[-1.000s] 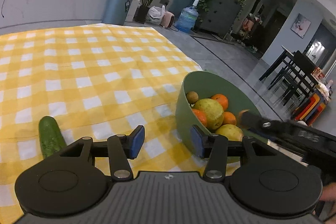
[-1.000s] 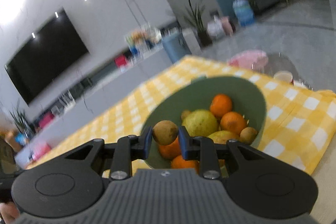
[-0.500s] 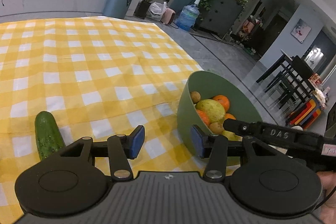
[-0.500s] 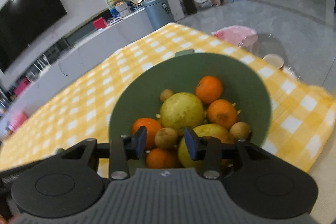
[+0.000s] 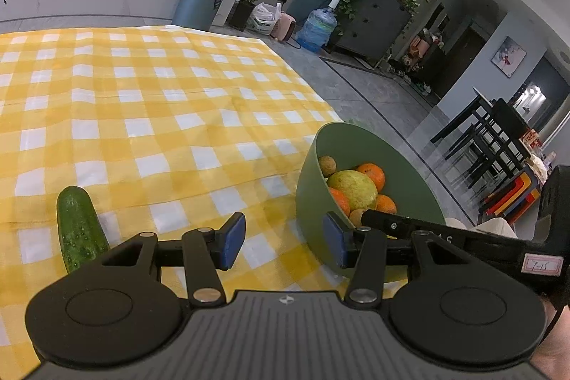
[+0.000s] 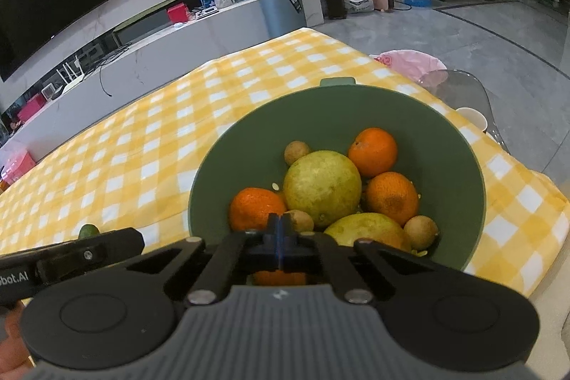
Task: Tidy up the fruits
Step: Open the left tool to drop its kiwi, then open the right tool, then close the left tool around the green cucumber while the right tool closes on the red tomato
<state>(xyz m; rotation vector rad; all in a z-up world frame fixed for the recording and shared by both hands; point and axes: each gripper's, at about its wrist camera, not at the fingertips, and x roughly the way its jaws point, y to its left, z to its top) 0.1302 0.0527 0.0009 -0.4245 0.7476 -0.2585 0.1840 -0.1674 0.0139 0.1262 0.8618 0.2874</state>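
The right gripper (image 6: 281,223) hangs over the near rim of the green bowl (image 6: 463,145), its two fingers pressed together with nothing between them. Just ahead of its tips, inside the bowl, lie the fruits: a small brown fruit (image 6: 300,219) touches the tips' far side, an orange (image 6: 256,207) sits just to their left, a large yellow-green fruit (image 6: 322,189) lies straight ahead, and a second one (image 6: 367,230) lies just to the right. Farther ahead and to the right are two more oranges (image 6: 373,151) (image 6: 392,196), with small brown fruits at the far side (image 6: 296,151) and at the right (image 6: 420,227). Another orange (image 6: 279,277) shows under the gripper's linkage. The left gripper (image 5: 283,241) is held low over the yellow checked counter (image 5: 142,102) with its blue-padded fingers (image 5: 233,239) spread wide and empty. The bowl (image 5: 313,162) stands just ahead of it and to its right, close to its right finger, near the counter's edge. A cucumber (image 5: 79,227) lies on the cloth ahead and to the left of that gripper, well apart from the bowl. The right gripper's arm (image 5: 427,235) crosses in from the right, over the bowl's near rim.
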